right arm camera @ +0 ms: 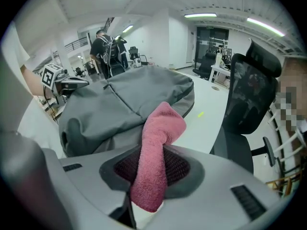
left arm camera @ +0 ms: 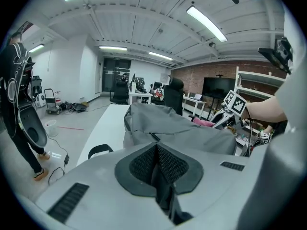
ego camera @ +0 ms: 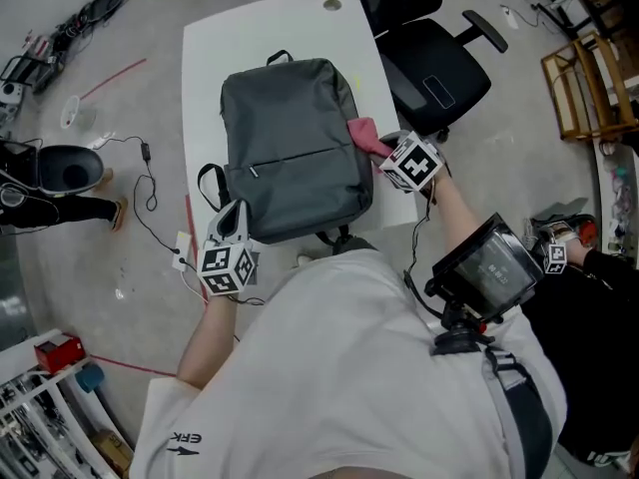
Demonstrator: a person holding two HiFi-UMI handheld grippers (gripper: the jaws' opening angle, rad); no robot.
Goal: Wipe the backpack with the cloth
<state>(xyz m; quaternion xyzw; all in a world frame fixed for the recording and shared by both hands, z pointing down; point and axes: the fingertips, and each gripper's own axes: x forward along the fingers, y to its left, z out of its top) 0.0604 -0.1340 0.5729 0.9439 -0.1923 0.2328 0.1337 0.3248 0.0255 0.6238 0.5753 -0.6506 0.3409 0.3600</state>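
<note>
Backpack [ego camera: 295,148] lies flat on the white desk [ego camera: 215,38], front panel up, top handle at the far end. Right gripper [right arm camera: 152,169] is clamped on the pink cloth [right arm camera: 160,128]. A folded wad sticks out past the jaws and sits at the backpack's right edge, about mid-height, touching or just above the fabric. Left gripper [left arm camera: 157,164] is at the backpack's near-left corner with jaws pressed together. There's a dark strip between the pads, probably a strap [left arm camera: 165,195] of the backpack, but the view is too murky to be sure.

Judgement: the wipe is at or near its start on the right side, and most of the panel looks unwiped.

How I'd run the stroke:
- Tilt the right gripper so the cloth's broad face lands flat on the fabric, not the tip, with no jaw plastic dragging.
- Use light, even pressure. The shell is soft and will bunch if pushed hard.
- Sweep from the right edge toward the left edge in overlapping passes, lifting over the zipper line across the panel.
- The left gripper's hold at the near-left corner is the anchor — pull gently against the stroke so the backpack doesn't slide on the desk.
</note>
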